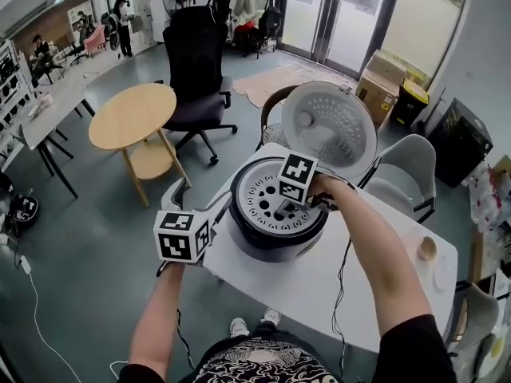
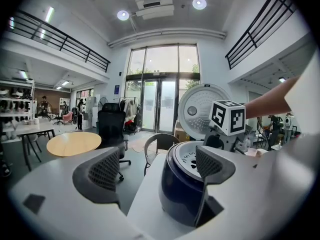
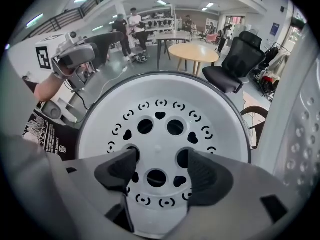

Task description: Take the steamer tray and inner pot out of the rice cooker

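Right tool [image 3: 157,171] points steeply down over the white perforated steamer tray [image 3: 165,91], jaws apart and straddling the tray's centre, not visibly pinching it. The tray sits in the dark round rice cooker [image 1: 275,242], lid [image 1: 331,122] up, on the white table [image 1: 319,290]. Left tool [image 2: 155,166] hangs beside the cooker, jaws wide and empty.

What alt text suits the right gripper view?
The right tool, jaws apart, points down at a round white plastic steamer tray pierced with holes and hearts. A round wooden table and black office chair stand beyond.
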Demonstrator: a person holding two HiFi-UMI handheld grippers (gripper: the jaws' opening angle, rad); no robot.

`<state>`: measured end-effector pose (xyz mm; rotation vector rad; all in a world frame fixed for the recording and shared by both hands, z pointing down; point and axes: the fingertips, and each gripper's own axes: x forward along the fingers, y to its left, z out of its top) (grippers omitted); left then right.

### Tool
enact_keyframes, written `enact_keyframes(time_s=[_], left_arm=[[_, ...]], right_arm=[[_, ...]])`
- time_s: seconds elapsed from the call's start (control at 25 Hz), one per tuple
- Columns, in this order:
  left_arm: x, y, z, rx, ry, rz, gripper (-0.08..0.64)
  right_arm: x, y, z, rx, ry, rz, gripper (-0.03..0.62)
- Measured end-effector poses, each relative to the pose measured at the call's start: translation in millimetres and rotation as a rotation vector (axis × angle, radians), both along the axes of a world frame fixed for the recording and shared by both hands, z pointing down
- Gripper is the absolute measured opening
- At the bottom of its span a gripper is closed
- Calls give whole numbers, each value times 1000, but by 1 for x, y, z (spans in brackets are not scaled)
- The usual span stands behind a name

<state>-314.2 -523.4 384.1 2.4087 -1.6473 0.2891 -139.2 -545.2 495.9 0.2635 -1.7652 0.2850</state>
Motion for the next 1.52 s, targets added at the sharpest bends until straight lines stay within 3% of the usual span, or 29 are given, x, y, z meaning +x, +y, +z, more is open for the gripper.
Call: enact_keyframes(time_s=[0.56, 0.68, 0.8, 1.08, 1.24, 1.52], left_arm=[[5, -4, 12, -18, 1, 9, 466], [8, -1, 10, -25, -3, 15, 466], [11, 5, 10, -25, -7, 17, 466], [-7, 21, -7, 5, -8, 21, 466], [5, 29, -21, 27, -6, 31, 466], [9, 41, -39, 67, 16, 93, 466]], right_arm=[[-7, 1, 14, 71, 71, -46, 363], [-6, 6, 11, 50, 58, -33, 309], [-2, 10, 8, 63, 51, -52, 302], [-11, 16, -30, 112, 19, -31, 299], [6, 26, -54, 139, 21, -17, 299], [4, 58, -97, 165, -2, 40, 299]])
